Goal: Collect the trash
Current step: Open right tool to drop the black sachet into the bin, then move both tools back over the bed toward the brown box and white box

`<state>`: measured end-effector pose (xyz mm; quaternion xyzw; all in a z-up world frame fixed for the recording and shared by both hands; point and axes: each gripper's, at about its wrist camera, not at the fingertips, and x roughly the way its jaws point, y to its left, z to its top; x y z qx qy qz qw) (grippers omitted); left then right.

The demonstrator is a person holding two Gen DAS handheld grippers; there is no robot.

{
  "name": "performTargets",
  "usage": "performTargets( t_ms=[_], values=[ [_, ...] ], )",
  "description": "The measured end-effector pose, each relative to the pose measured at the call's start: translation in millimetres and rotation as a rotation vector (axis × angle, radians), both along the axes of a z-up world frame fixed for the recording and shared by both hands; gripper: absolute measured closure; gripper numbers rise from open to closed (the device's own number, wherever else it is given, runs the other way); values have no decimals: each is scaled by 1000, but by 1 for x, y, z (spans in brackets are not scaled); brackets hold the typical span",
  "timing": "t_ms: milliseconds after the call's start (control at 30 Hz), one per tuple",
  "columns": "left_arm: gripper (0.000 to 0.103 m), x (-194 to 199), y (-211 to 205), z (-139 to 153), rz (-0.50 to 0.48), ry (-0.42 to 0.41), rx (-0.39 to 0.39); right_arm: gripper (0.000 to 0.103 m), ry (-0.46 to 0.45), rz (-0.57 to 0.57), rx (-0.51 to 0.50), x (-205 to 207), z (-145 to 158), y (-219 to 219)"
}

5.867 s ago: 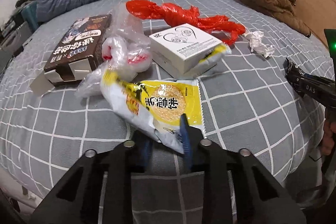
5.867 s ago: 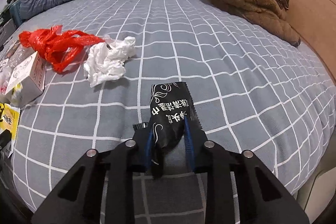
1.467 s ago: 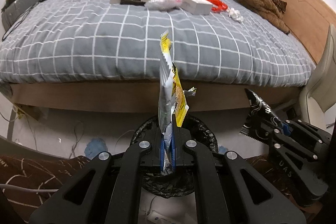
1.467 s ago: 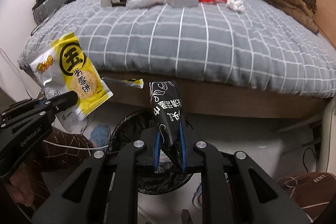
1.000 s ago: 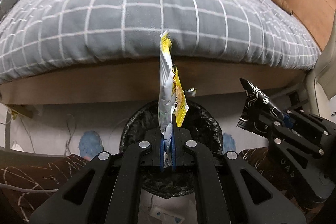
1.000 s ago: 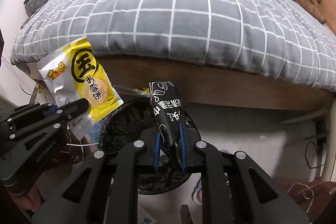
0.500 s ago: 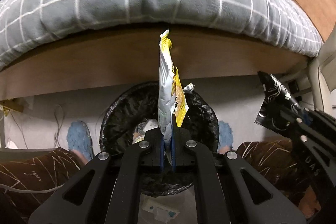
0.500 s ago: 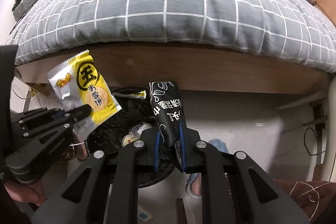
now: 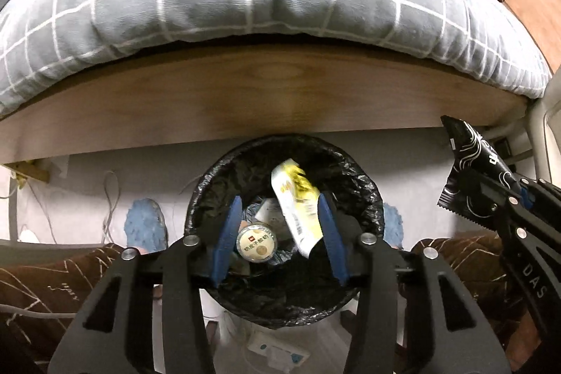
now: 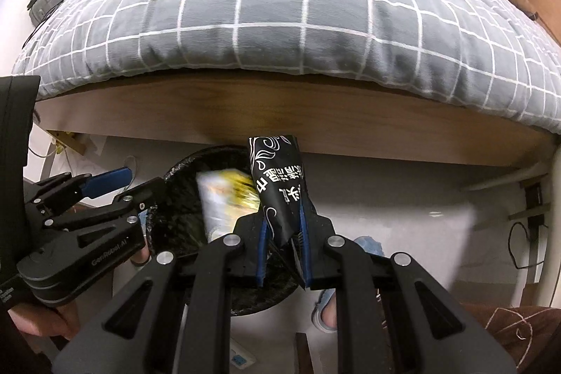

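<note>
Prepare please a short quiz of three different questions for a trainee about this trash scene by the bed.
1. True or false: the left gripper is clamped on the yellow wrapper.
2. What does the right gripper hold? A) black wrapper B) red bag C) white box
3. Where is the yellow wrapper?

Key: 1 false, its jaws have just been opening and the wrapper is loose. 2 A, the black wrapper. 3 In the mouth of the trash bin.

The trash bin [image 9: 224, 184] mouth lies open from above, beneath the wooden bed frame [image 9: 245, 93]. Slippered feet [image 9: 143, 226] flank it, and trash covers its bottom.
</note>
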<state>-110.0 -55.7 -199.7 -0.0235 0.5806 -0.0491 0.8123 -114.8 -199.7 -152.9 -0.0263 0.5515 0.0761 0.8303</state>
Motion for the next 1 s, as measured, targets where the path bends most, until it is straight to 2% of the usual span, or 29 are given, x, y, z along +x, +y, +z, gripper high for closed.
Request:
performTargets(
  t_ms=[67, 233, 300, 467, 600, 800, 867, 1000],
  values=[
    [50, 0, 6, 2, 7, -7, 6, 89, -4, 10, 4, -1, 2, 4],
    [33, -1, 22, 13, 40, -43, 22, 89, -7, 37, 22, 0, 6, 18],
    [23, -1, 27, 18, 57, -55, 24, 89, -5, 52, 25, 0, 7, 27],
    [9, -4, 55, 26, 110, -94, 46, 89, 7, 85, 47, -1, 6, 49],
    [6, -6, 72, 31, 138, -101, 49, 89, 21, 110, 60, -1, 5, 66],
    [6, -8, 97, 32, 175, -98, 43, 88, 54, 124, 69, 2, -5, 81],
    [6, -10, 105, 31, 181, -96, 45, 86, 63, 132, 63, 5, -8, 87],
    [6, -11, 107, 29, 186, -93, 48, 73, 69, 128, 53, 4, -12, 91]
  ],
)
